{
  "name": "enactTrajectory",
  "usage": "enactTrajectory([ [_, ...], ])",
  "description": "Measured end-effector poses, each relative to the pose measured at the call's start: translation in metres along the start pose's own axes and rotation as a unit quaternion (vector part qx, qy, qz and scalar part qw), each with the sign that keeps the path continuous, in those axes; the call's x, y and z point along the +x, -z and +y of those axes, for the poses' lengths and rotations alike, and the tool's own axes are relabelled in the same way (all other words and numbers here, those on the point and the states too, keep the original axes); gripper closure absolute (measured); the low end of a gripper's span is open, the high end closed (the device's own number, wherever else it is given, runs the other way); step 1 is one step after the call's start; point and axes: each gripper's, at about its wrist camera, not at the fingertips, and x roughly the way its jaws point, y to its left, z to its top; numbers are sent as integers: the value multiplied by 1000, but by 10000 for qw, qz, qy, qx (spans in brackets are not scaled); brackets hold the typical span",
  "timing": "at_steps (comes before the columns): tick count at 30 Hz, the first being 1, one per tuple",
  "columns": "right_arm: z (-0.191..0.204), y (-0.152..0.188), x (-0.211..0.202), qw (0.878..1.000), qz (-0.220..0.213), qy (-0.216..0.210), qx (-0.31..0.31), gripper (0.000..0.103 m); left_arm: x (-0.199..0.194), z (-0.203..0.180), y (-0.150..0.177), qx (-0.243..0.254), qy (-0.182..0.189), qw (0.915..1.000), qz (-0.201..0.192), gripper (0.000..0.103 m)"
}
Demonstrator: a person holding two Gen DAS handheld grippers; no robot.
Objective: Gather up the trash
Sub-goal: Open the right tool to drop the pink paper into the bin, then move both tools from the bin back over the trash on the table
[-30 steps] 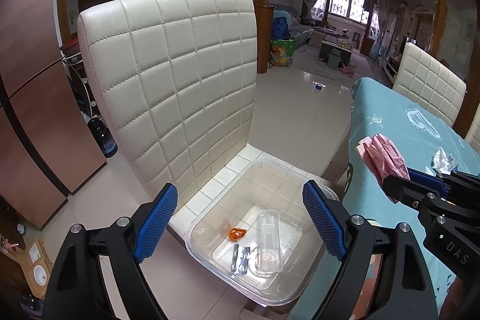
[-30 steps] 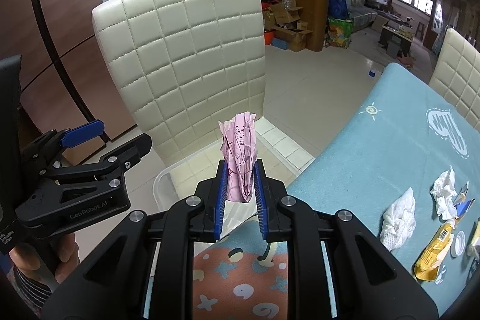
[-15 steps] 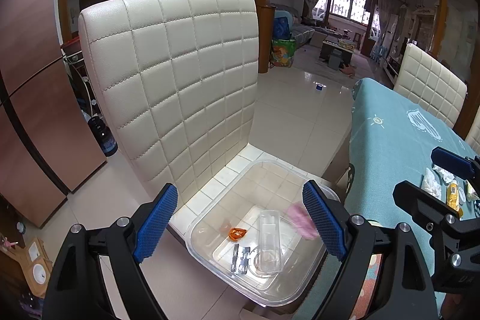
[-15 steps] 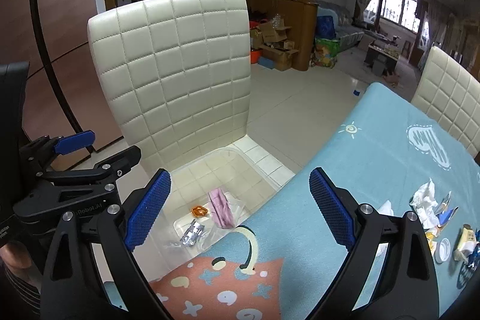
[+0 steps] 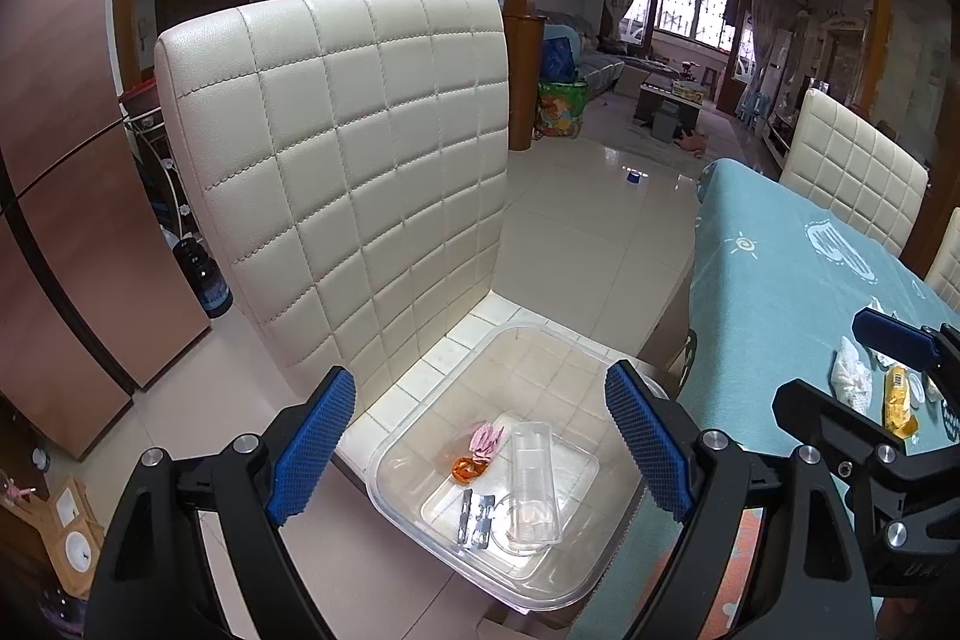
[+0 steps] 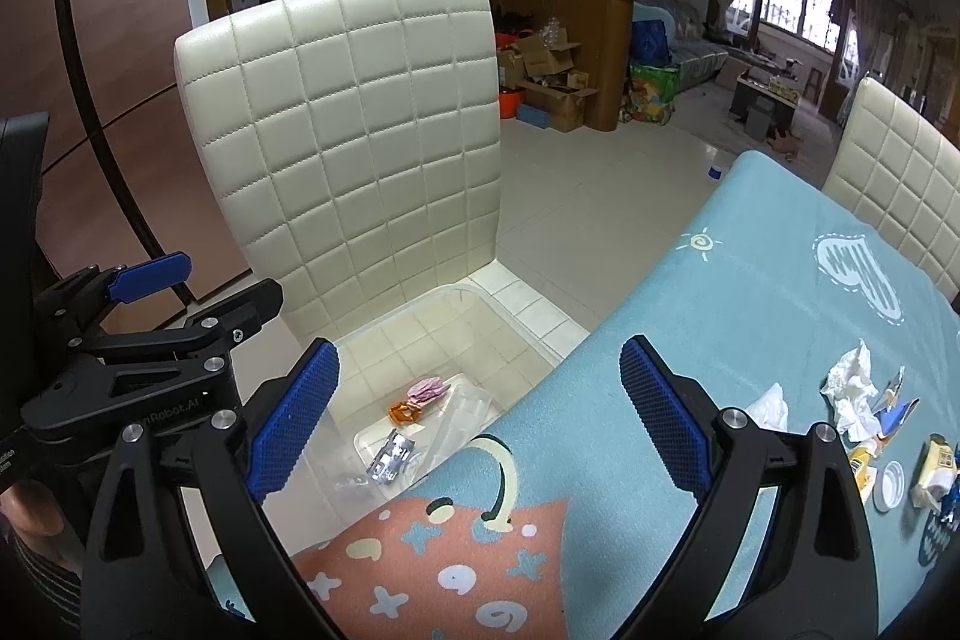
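A clear plastic bin stands on the seat of a cream quilted chair. In it lie a crumpled pink paper, an orange wrapper, a clear plastic cup and a foil strip. The pink paper also shows in the right wrist view. My left gripper is open and empty above the bin. My right gripper is open and empty over the table edge. More trash lies on the teal tablecloth: white tissues, a yellow wrapper and a small lid.
The teal-clothed table runs to the right of the chair. A second cream chair stands at its far side. A brown cabinet and a dark bottle are at left. Tiled floor lies beyond the chair.
My right gripper opened and let go of the pink paper, which fell into the bin and came to rest beside the orange wrapper. The left gripper stayed put.
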Motion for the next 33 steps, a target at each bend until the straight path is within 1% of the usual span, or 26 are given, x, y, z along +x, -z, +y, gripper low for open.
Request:
enactTrajectory([
  [14,-5,1,-23,9999,-138,31,69,9,-21,-12,-5,127,44,9998,-160,20],
  [19,-8,3,-36,9997,-232,91,81,8,-30,-16,-6,161,79,9995,-251,20],
  [23,-16,6,-48,9994,-285,165,147,8,-42,-22,-8,194,149,9989,-406,20],
  [26,-25,10,-60,9988,-357,207,265,8,-51,-30,-10,256,212,9981,-524,20],
  [29,-37,17,-73,9979,-409,229,444,6,-61,-47,-10,409,313,9968,-611,20],
  [33,-53,29,-92,9963,-499,397,571,5,-71,-72,-7,608,475,9949,-646,20],
])
